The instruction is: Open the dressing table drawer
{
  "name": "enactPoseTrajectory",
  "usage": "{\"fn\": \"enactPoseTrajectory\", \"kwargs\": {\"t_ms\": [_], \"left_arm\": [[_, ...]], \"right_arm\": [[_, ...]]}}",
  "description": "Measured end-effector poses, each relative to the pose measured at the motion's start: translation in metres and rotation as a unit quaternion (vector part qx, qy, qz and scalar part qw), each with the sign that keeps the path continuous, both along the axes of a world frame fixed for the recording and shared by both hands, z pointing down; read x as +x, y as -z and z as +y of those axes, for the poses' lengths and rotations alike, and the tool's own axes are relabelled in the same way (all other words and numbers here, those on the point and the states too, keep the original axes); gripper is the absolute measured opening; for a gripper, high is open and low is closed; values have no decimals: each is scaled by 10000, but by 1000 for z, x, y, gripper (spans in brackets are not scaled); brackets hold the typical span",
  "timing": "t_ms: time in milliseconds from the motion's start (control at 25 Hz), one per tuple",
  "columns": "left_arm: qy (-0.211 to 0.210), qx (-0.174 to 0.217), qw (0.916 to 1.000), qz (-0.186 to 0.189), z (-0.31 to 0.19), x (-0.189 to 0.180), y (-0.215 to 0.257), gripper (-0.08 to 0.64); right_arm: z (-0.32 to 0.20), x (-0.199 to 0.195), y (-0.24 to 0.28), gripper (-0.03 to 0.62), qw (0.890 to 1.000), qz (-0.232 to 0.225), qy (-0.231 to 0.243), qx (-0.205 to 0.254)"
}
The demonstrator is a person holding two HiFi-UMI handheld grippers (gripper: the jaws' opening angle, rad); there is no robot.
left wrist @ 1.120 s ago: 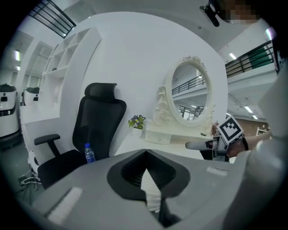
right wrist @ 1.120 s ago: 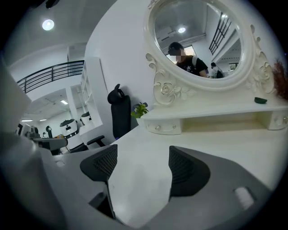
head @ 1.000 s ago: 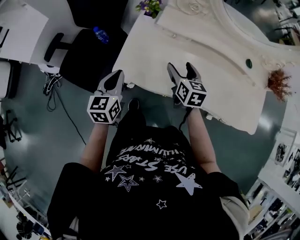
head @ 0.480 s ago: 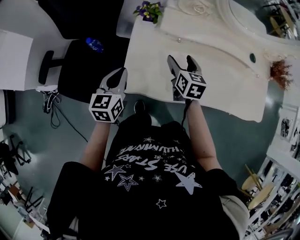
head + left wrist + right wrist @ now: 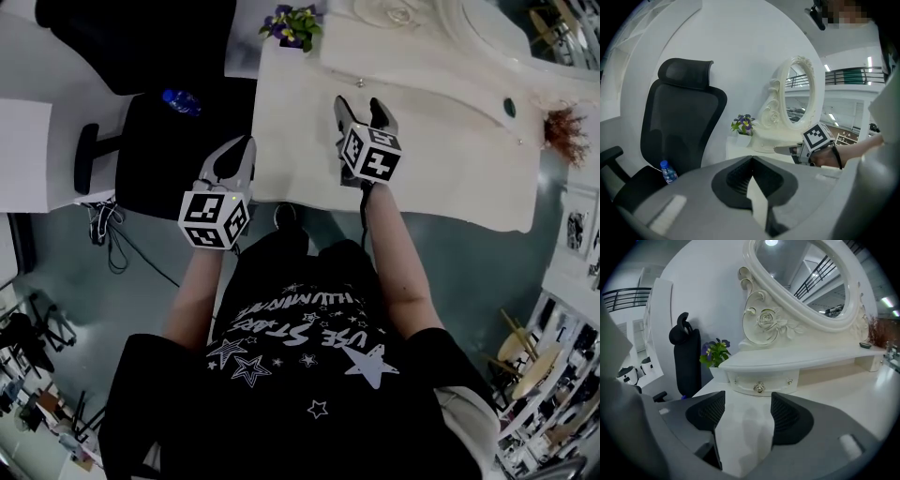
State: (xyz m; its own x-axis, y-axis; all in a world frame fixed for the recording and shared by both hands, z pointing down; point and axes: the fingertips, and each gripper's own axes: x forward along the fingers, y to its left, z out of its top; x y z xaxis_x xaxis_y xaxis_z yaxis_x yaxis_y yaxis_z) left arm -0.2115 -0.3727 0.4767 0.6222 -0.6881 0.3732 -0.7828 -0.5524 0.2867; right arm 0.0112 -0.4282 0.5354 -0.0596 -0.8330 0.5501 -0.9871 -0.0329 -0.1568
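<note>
1. right gripper [image 5: 363, 108] is over the desk [image 5: 300, 150]. fingers are wide with nothing between them, though they've just been closing a bit.
2. drawer [image 5: 764, 382] looks shut, below the mirror [image 5: 806, 277], straight ahead of those fingers and apart from them. its knob [image 5: 759, 388] is untouched.
3. left gripper [image 5: 236, 150] hangs just off the desk's left edge, fingers together, empty.

Mirror [image 5: 806, 282] cut off by top edge; bottle [image 5: 668, 171] label unreadably small; chair [image 5: 679, 126] seat partly hidden behind left claw [image 5: 751, 161].
</note>
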Motion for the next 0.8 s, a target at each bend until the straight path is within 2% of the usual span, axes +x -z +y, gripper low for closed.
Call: {"fn": "enactPoseTrajectory", "kwargs": {"t_ms": [240, 560, 800], "left_arm": [[-102, -48, 9999, -32, -6, -1, -6, 2], [-134, -89, 9999, -30, -6, 0, -11, 2], [-127, -129, 9998, -39, -7, -3, -17, 2]], "right_arm": [[-16, 5, -12, 299, 9995, 163, -255, -23], [-33, 14, -17, 246, 9984, 437, -358, -21], [-40, 20, -24, 171, 9969, 629, -443, -185]]}}
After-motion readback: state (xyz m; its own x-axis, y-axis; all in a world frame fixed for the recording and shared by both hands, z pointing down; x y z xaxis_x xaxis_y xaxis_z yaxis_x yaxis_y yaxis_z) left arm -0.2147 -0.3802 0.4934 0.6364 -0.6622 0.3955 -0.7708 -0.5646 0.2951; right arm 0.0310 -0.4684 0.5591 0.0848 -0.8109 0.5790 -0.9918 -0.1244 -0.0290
